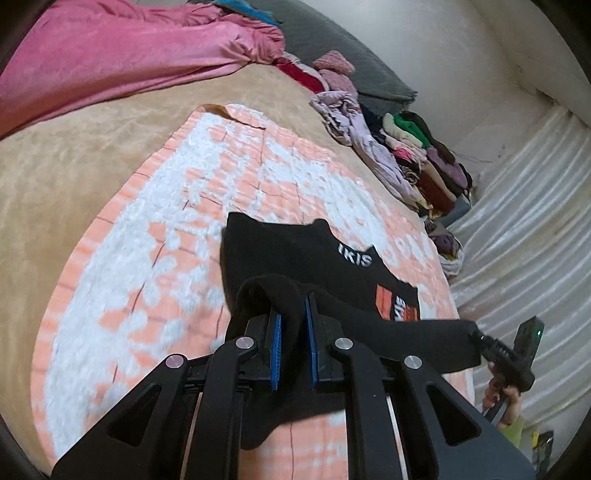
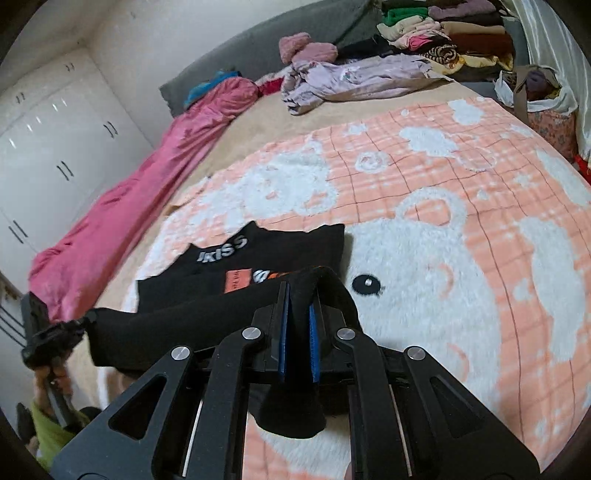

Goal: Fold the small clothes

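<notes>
Black shirt (image 1: 306, 254) hangs stretched between left tongs (image 1: 293, 325) and right tongs (image 2: 299, 325), both clamped on its hem above the peach blanket (image 2: 443, 229).

Small black knit garment (image 2: 236, 291) with white "IKISS" lettering and an orange printed patch, near edge lifted and stretched taut, fabric bunched at both ends; far part, lettering up, lies flat on the peach-and-white plush blanket (image 2: 461, 221), near side.

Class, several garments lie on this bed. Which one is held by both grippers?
The black top with white lettering, clamped by the left gripper and right gripper; the lilac garment and the pile lie untouched.
</notes>
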{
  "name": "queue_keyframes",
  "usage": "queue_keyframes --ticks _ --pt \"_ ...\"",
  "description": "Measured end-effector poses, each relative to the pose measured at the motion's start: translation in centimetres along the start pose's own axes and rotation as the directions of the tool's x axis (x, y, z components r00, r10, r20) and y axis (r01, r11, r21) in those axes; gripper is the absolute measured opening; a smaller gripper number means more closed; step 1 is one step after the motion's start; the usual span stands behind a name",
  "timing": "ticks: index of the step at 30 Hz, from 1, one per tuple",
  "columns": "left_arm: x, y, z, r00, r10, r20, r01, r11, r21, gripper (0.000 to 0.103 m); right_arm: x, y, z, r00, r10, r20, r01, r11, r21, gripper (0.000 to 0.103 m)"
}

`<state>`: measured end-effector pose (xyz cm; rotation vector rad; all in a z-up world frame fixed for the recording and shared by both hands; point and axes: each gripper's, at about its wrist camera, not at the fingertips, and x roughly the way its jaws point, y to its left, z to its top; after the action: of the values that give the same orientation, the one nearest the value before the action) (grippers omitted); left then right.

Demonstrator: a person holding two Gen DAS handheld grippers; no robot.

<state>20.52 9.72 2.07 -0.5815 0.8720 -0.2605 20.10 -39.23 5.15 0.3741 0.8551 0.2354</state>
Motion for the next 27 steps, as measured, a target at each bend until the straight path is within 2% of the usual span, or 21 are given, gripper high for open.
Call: queue_keyframes --ticks 4,11,16,18,19,20,22,24,25,26,27 --pt "2.7 0.9 1.4 1.000 0.023 -0.021 -0.024 0.999 -0.043 0.011 3.0 -0.9 0.9 0.999 -0.021 -0.038 0.022 0.999 0.029 0.005" --pt "5.9 3.1 1.6 0.998 0.032 -0.057 -0.037 0.995 -0.088 0.014 7.0 -3.0 0.5 0.993 -0.043 -0.111 0.051 0.996 0.069 0.008" --pt "6.0 3.7 1.6 0.999 -0.004 -0.050 -0.001 0.995 -0.102 0.014 7.8 -4.6 0.1 0.992 0.015 -0.125 0.002 0.991 0.132 0.012" --pt "5.8 3.5 1.5 0.999 -0.012 -0.043 0.008 0.995 -0.097 0.015 7.3 -4.7 0.2 0.993 0.020 -0.116 -0.004 0.991 0.136 0.018" --pt "5.6 3.4 1.5 0.999 -0.014 -0.038 0.010 0.996 -0.093 0.018 6.8 -4.5 0.2 0.995 -0.003 -0.104 0.016 0.993 0.121 0.040" --pt "5.5 3.2 1.5 0.999 -0.017 -0.033 0.014 0.996 -0.086 0.019 6.4 -4.4 0.3 0.994 -0.042 -0.096 0.052 0.993 0.104 0.056" --pt "5.1 2.9 1.4 1.000 -0.017 -0.025 0.015 0.997 -0.075 0.023 5.5 -4.3 0.3 0.993 -0.097 -0.071 0.102 0.992 0.076 0.052" --pt "4.8 2.7 1.2 1.000 -0.004 -0.014 0.003 0.998 -0.061 0.029 4.3 -3.9 0.2 0.994 -0.096 -0.053 0.099 0.994 0.055 0.052" --pt "4.4 2.6 1.2 1.000 0.029 0.005 -0.029 0.998 -0.048 0.043 3.8 -3.6 0.1 0.995 -0.096 -0.042 0.098 0.994 0.041 0.052" --pt "3.9 2.5 1.2 0.998 0.062 0.029 -0.061 0.998 -0.035 0.051 3.0 -2.8 -0.1 0.995 -0.091 -0.029 0.091 0.996 0.011 0.052" --pt "3.4 2.4 1.4 0.995 0.082 0.049 -0.081 0.996 -0.023 0.054 2.6 -2.1 -0.3 0.997 -0.079 -0.026 0.079 0.997 -0.016 0.052"
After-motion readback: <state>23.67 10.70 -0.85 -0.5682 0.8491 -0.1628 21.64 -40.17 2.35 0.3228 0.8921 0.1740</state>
